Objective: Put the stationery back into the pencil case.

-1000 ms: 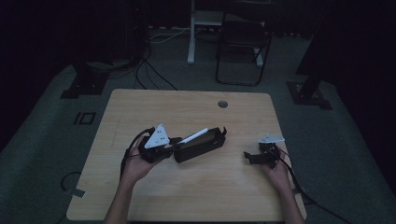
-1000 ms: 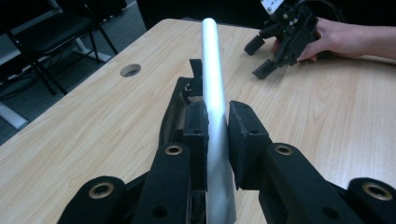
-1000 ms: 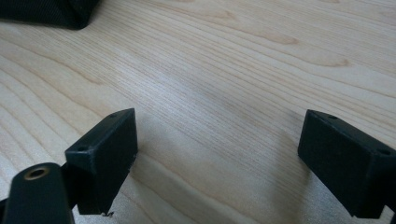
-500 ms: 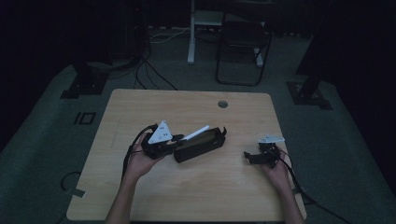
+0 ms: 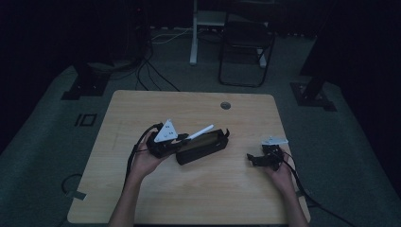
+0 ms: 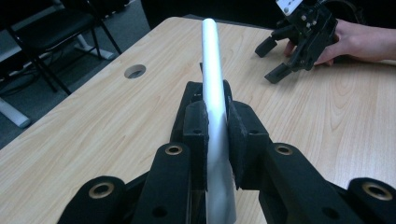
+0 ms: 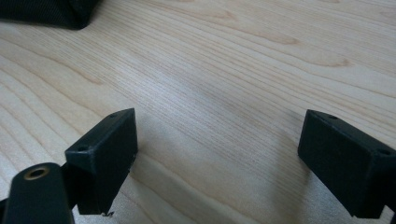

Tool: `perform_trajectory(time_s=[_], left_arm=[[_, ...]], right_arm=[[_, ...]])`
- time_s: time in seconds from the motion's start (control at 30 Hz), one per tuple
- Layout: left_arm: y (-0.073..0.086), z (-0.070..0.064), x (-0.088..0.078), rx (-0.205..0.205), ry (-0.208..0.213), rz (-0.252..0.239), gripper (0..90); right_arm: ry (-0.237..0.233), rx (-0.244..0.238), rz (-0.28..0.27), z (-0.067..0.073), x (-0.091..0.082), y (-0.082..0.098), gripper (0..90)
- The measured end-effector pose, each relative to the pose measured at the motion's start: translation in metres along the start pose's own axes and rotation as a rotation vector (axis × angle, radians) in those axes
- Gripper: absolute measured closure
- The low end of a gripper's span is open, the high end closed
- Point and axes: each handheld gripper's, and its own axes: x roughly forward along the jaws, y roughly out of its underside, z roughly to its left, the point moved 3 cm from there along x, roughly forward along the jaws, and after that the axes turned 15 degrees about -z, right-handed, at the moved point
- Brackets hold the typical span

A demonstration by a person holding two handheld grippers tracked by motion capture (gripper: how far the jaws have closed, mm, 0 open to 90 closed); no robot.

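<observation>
High view, item by item: wooden table, pale grain, with a round cable hole near its far edge. Left gripper, held in the person's left hand left of the table's centre, carries a grey three-cornered plate on top and a cable looping toward the near edge. Its jaws are closed tight on a white pen, which slants up and away toward the right. Black case, long and narrow, lies on the table directly beside and under that gripper's jaws; the pen's far end sits above it. Right gripper, held in the right hand near the table's right edge, rests well apart from the case, jaws pointing left.

Left gripper view: both black jaws press against the pen from either side, the white shaft running up between them toward the far table edge. Part of the case shows just beyond the jaws. Right gripper and its hand lie at upper right on the table.

Right gripper view: jaws spread wide, nothing between them, bare table beneath; a dark corner of the case sits at upper left.

Beyond the table, on grey carpet: a black chair and loose cables.
</observation>
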Motion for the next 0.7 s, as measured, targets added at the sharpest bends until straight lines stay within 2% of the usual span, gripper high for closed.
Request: perform_trajectory(time_s=[0.7], left_arm=[[0.002, 0.009, 0.02, -0.009, -0.006, 0.026, 78.5]], right_arm=[[0.0, 0.001, 0.0, 0.0, 0.0, 0.0, 12.0]])
